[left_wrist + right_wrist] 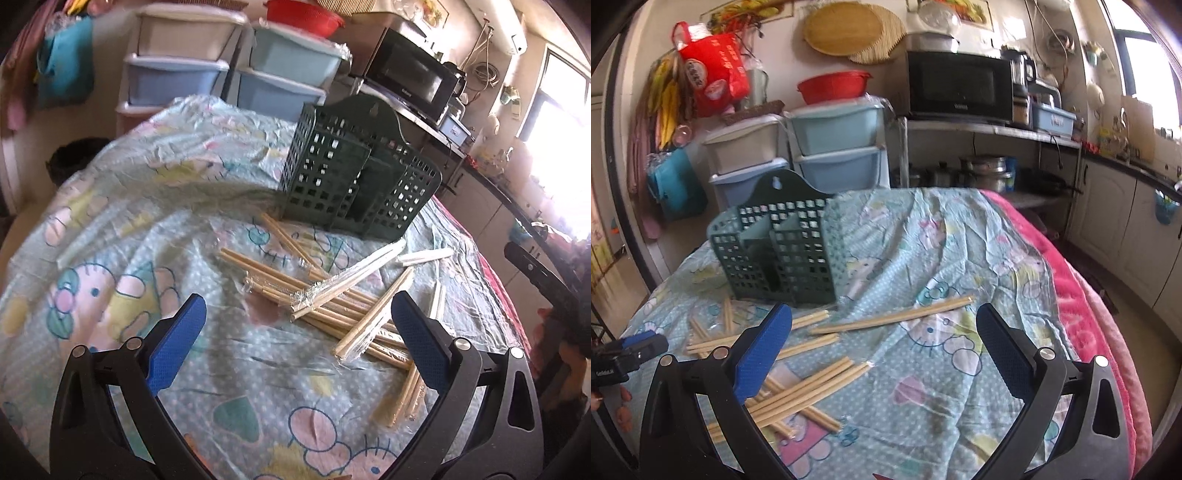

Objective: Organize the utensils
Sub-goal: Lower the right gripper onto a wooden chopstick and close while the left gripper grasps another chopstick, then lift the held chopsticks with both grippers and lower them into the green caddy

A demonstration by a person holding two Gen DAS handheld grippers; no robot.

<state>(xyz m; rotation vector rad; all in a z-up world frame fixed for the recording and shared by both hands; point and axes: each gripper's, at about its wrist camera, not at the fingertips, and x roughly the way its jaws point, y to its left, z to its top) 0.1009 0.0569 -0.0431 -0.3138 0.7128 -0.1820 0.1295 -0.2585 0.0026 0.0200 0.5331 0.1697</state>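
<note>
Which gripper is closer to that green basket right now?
Hard to call; maybe the right gripper, facing the green basket across a few chopsticks. The left gripper sits behind the whole pile.

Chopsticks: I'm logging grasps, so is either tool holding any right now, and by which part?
Nothing is held. The left tool and right tool are both open and empty; the chopsticks lie on the cloth.

Little could be read from where I hung. My partner, the left gripper (631, 350), carried white lettering on its black body, to the left of the green rack (775, 251); it began "Ge" and the rest blurred. The microwave (960, 86), behind and to the right of the rack, bore a small pale brand word low on its door, too small to read. The red bag (714, 70), above and left of the rack, showed white characters I could not make out.
</note>
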